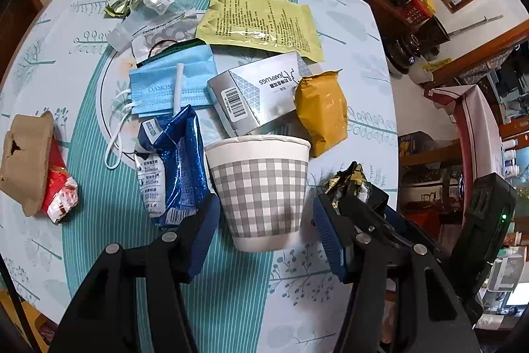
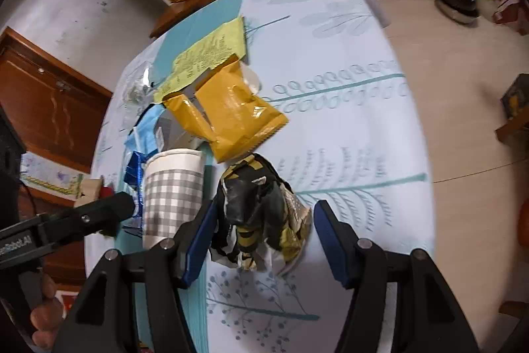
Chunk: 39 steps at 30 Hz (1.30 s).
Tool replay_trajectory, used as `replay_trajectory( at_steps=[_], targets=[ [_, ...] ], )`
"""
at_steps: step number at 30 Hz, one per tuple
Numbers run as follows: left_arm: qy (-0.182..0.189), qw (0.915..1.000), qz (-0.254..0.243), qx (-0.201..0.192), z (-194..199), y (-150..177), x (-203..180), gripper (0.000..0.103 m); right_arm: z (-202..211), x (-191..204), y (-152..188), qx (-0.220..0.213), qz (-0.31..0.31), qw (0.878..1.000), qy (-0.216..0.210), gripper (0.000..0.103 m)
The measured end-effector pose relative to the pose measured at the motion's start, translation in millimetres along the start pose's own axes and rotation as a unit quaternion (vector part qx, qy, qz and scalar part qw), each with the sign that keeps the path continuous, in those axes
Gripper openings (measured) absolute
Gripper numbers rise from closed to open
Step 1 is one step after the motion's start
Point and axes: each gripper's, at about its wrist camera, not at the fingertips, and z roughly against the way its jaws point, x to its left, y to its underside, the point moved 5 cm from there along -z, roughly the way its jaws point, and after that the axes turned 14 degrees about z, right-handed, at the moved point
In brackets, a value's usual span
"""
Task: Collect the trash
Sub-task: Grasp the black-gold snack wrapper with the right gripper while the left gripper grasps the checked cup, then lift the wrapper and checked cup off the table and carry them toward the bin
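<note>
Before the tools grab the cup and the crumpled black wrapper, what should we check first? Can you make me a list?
1. Paper cup stands upright between the left tool's fingers: ok.
2. Left tool's pads pressing on the cup: not ok, gaps show on both sides.
3. Crumpled black wrapper sits between the right tool's fingers: ok.
4. Right tool shut on the wrapper: not ok, a gap shows on its right side.
5. The two tools clear of each other: cannot tell, they are very close.
6. Cup empty inside: cannot tell.
</note>
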Motion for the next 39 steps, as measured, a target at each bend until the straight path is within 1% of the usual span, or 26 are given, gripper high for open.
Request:
replay_trajectory(
  at_steps=[1, 2, 4, 13, 19, 22, 24, 27, 29, 30, 32, 34, 35, 39],
  targets=[
    [-0.001, 1.0000, 0.001, 0.002, -2, -1, 1, 0.057, -2, 1, -1, 0.003, 0.005, 1.000, -0.006, 0.048],
    [-0.002, 1.0000, 0.002, 0.004, -4, -2, 1, 0.057, -3, 2, -3, 0.003, 0.014, 1.000, -0.005, 0.047],
    [-0.005, 0.9999, 0.004, 0.008, -8, -4, 2, 0.057, -1, 4, -8, -0.001, 0.030, 1.000, 0.002, 0.039],
    [-0.001, 0.9992, 0.015, 0.037, -33, -11, 3, 0.057, 1, 1, -24, 0.005, 0.055, 0.998, -0.010, 0.037],
    [-0.003, 0.9994, 0.005, 0.035, -42, -16, -6, 0.058, 2, 5, -25, 0.007, 0.078, 0.997, -0.006, 0.036],
    [-0.005, 0.9990, 0.001, 0.043, -47, -17, -9, 0.061, 1, 3, -26, 0.011, 0.079, 0.997, -0.004, 0.036],
    [0.000, 0.9984, 0.003, 0.056, -52, -17, -10, 0.064, 0, 1, -25, 0.014, 0.080, 0.997, 0.000, 0.035],
    [0.000, 0.9975, -0.002, 0.070, -57, -12, -11, 0.064, -3, -4, -22, 0.021, 0.074, 0.997, -0.001, 0.035],
    [-0.012, 0.9969, -0.013, 0.077, -65, -8, -13, 0.064, -4, -5, -19, 0.022, 0.072, 0.997, -0.004, 0.034],
    [-0.011, 0.9976, -0.014, 0.067, -65, -8, -14, 0.063, -4, -5, -18, 0.022, 0.070, 0.997, -0.006, 0.034],
    [-0.014, 0.9977, -0.016, 0.064, -67, -9, -17, 0.062, -5, -6, -16, 0.023, 0.071, 0.997, -0.004, 0.033],
    [-0.012, 0.9979, -0.011, 0.062, -67, -10, -17, 0.047, -5, -6, -16, 0.024, 0.071, 0.997, -0.009, 0.033],
    [-0.010, 0.9978, -0.010, 0.064, -67, -10, -17, 0.044, -6, -5, -16, 0.026, 0.070, 0.997, -0.013, 0.033],
    [-0.027, 0.9984, -0.020, 0.046, -61, -5, -15, 0.036, -5, 3, -12, 0.028, 0.087, 0.996, -0.017, 0.032]
  ],
)
